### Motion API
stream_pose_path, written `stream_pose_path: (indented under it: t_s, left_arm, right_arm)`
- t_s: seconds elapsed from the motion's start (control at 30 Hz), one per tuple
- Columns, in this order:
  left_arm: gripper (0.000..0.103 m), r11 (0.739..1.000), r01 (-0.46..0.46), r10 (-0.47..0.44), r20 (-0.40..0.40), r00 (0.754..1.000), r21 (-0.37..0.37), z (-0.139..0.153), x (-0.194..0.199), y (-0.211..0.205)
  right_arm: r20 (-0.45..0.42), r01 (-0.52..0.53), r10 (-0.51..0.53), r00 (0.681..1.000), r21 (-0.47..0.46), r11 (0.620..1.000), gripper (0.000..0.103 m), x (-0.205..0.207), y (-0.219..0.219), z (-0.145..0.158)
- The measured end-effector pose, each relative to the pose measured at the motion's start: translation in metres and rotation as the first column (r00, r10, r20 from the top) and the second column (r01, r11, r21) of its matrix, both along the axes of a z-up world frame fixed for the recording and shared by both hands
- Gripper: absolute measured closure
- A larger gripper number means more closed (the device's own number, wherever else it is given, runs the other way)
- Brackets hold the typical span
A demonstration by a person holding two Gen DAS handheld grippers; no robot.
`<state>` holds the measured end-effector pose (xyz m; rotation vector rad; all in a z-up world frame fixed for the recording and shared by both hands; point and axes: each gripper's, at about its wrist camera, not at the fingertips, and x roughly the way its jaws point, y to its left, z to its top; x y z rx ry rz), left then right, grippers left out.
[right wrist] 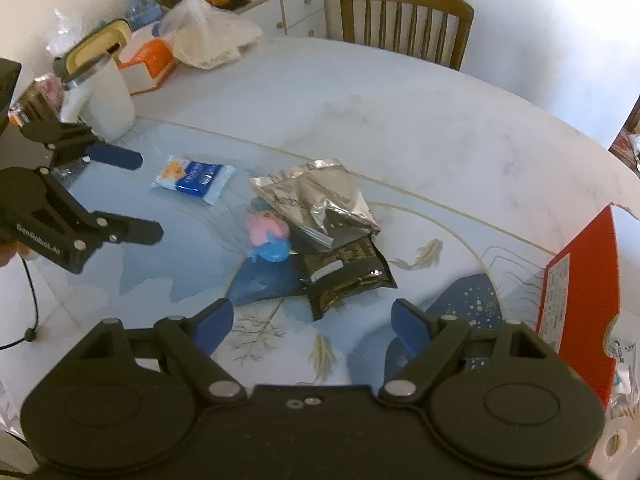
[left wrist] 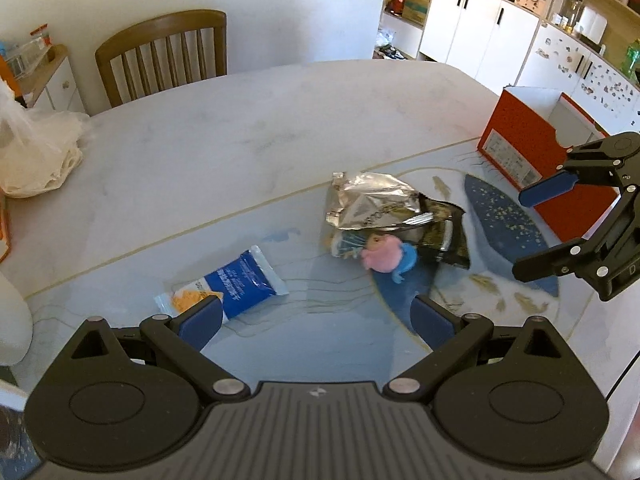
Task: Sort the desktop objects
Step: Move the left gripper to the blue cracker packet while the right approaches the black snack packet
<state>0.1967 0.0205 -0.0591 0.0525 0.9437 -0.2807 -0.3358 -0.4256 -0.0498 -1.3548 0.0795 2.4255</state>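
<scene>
- Pile mid-table on the printed mat (left wrist: 280, 344): silver bag (left wrist: 372, 200) on top, black packet (left wrist: 444, 232) under it and sticking out toward the red box (left wrist: 532, 152).
- Pink-and-blue toy (left wrist: 386, 258) leans against the pile's near edge, touching the bags. A striped wrapper edge shows just behind the toy, mostly hidden.
- Blue-white packet (left wrist: 236, 286) lies flat, alone, well apart from the pile, on the side toward the white cup (right wrist: 106, 98).
- Red box sits at the mat's far right edge, top open; label faces the pile. Inside not visible.
- Left gripper (left wrist: 316, 320): jaws wide apart, nothing between them, above the mat near the blue-white packet; one blue pad (left wrist: 202, 322) overlaps the packet's corner in the left wrist view, contact can't be told.
- Right gripper (right wrist: 312, 320): jaws wide apart, empty, above the mat just short of the black packet, red box to its right.
- Each gripper shows in the other's camera, both spread and empty.
- Table (left wrist: 260, 120): white marble-look top, far half bare.
- Far-left corner clutter: plastic bag (right wrist: 204, 36), orange tissue box (right wrist: 150, 64), bottle (right wrist: 138, 4), white cup.
- Wooden chair (left wrist: 164, 54) behind the table; white cabinets (left wrist: 476, 28) beyond on the right.
</scene>
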Motion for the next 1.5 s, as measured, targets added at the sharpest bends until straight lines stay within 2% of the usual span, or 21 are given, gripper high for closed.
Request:
stream_pose_path:
  t_s: [0.17,0.37,0.7,0.93,1.1,1.17,1.27,1.5]
  left_arm:
    - [0.002,1.0,0.014,-0.014,0.005,1.0,0.01,-0.011,0.013,0.014]
    - [0.002,0.997,0.071,-0.071,0.006,0.997,0.044,-0.028,0.031,0.028]
    - [0.002,0.987,0.15,-0.15,-0.008,0.989,0.054,-0.049,0.056,0.044]
    - [0.003,0.983,0.176,-0.174,-0.037,0.984,0.048,-0.062,0.064,0.05]
    - [0.003,0.982,0.186,-0.186,-0.011,0.983,0.021,-0.063,0.064,0.053]
    - [0.004,0.979,0.2,-0.2,-0.003,0.98,0.032,-0.064,0.062,0.052]
    - [0.008,0.975,0.215,-0.216,0.011,0.976,0.051,-0.064,0.057,0.05]
    - [0.018,0.971,0.231,-0.233,0.039,0.972,0.066,-0.064,0.043,0.042]
  right_arm:
    - [0.002,0.032,-0.032,0.999,-0.017,0.999,0.018,-0.007,0.011,-0.008]
    - [0.002,0.055,-0.055,0.998,-0.03,0.998,0.019,-0.018,0.017,-0.013]
    - [0.031,0.105,-0.104,0.994,-0.038,0.994,0.019,-0.03,0.03,-0.023]
    - [0.083,0.087,-0.085,0.993,-0.02,0.996,0.019,-0.044,0.046,-0.034]
    - [0.119,0.048,-0.047,0.992,-0.004,0.999,0.021,-0.053,0.05,-0.044]
    - [0.135,0.031,-0.03,0.99,-0.009,0.999,0.024,-0.056,0.05,-0.048]
    - [0.153,0.013,-0.011,0.988,-0.014,1.0,0.028,-0.059,0.049,-0.053]
    - [0.174,-0.001,-0.002,0.985,0.015,1.0,0.03,-0.061,0.045,-0.053]
